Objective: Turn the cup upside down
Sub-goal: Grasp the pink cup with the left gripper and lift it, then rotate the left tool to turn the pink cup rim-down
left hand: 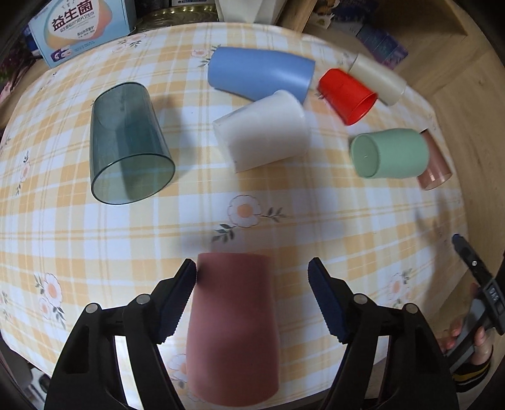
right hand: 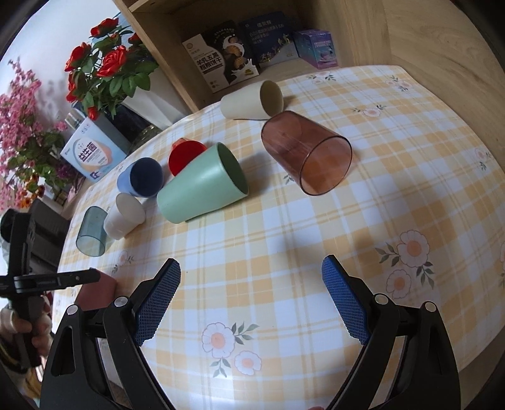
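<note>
A dusty-rose cup [left hand: 232,328] stands between the fingers of my left gripper [left hand: 252,268], its flat closed end pointing away from the camera. The left finger [left hand: 180,296] touches its side; the right finger [left hand: 325,302] stands apart from it, so the jaws are open. In the right wrist view a corner of this cup [right hand: 99,288] shows at the left edge beside the left gripper's black finger [right hand: 56,280]. My right gripper [right hand: 251,268] is open and empty above the checked tablecloth [right hand: 284,246].
Several cups lie on their sides: teal clear [left hand: 129,148], blue [left hand: 258,74], white [left hand: 265,129], red [left hand: 347,96], cream [left hand: 378,79], mint green [left hand: 391,153], brown clear [right hand: 309,154]. A tissue box [left hand: 82,28] and flowers [right hand: 107,69] stand behind. A wooden shelf with boxes [right hand: 227,60] is at the back.
</note>
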`<action>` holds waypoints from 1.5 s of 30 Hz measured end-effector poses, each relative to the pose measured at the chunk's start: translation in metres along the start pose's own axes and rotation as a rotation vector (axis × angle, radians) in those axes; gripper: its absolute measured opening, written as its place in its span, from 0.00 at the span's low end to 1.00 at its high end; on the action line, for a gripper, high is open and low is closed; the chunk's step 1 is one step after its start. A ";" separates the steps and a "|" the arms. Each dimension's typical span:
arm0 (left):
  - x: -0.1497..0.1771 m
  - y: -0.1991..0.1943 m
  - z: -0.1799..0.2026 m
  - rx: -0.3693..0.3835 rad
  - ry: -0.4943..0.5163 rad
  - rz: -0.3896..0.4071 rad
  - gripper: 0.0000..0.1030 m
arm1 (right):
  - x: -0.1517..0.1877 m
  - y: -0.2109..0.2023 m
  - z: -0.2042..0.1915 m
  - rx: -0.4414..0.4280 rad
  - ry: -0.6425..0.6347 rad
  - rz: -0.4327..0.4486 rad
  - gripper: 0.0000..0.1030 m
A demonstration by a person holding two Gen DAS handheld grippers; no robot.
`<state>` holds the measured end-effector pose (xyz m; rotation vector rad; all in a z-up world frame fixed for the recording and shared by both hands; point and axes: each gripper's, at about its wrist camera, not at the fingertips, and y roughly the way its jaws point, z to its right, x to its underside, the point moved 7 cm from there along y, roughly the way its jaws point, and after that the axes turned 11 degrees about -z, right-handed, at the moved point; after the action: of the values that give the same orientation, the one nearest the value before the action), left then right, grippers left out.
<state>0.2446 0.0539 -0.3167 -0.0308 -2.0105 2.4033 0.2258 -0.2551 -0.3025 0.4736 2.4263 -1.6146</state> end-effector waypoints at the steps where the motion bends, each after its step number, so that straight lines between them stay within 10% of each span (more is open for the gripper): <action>1: 0.000 0.001 -0.002 -0.005 -0.001 -0.007 0.66 | 0.001 0.001 0.000 -0.003 0.001 -0.003 0.85; 17: 0.003 0.026 -0.013 -0.036 0.029 -0.088 0.54 | 0.005 0.006 -0.003 -0.001 -0.003 -0.030 0.86; 45: 0.059 -0.001 -0.011 0.030 0.013 0.047 0.54 | 0.016 -0.002 -0.019 0.067 -0.029 -0.066 0.86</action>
<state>0.1857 0.0662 -0.3178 -0.0950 -1.9905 2.4535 0.2105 -0.2362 -0.2984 0.3819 2.3968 -1.7215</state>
